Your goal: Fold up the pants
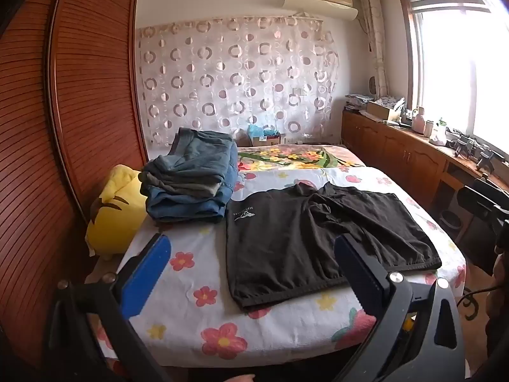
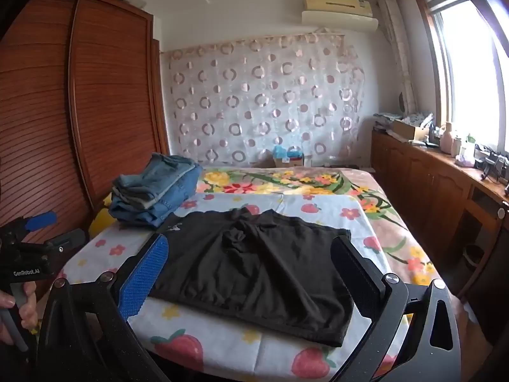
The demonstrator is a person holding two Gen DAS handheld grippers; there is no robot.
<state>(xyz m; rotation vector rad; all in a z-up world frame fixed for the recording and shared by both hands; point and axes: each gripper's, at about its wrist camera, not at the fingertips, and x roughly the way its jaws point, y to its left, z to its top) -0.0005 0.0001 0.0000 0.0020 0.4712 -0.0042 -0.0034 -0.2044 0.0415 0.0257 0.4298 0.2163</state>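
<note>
left wrist view: left hand-held gripper (image 1: 251,273) wide open, angled down over black pants (image 1: 318,238); right hand-held gripper (image 2: 251,273) likewise.

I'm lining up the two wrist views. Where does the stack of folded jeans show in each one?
Left wrist view: the stack of folded jeans sits left of centre, beside a yellow pillow.
Right wrist view: the stack lies left of centre, farther off, on the bed's left edge.
Shared landmark: the black pants lie spread just right of the stack in both.
</note>
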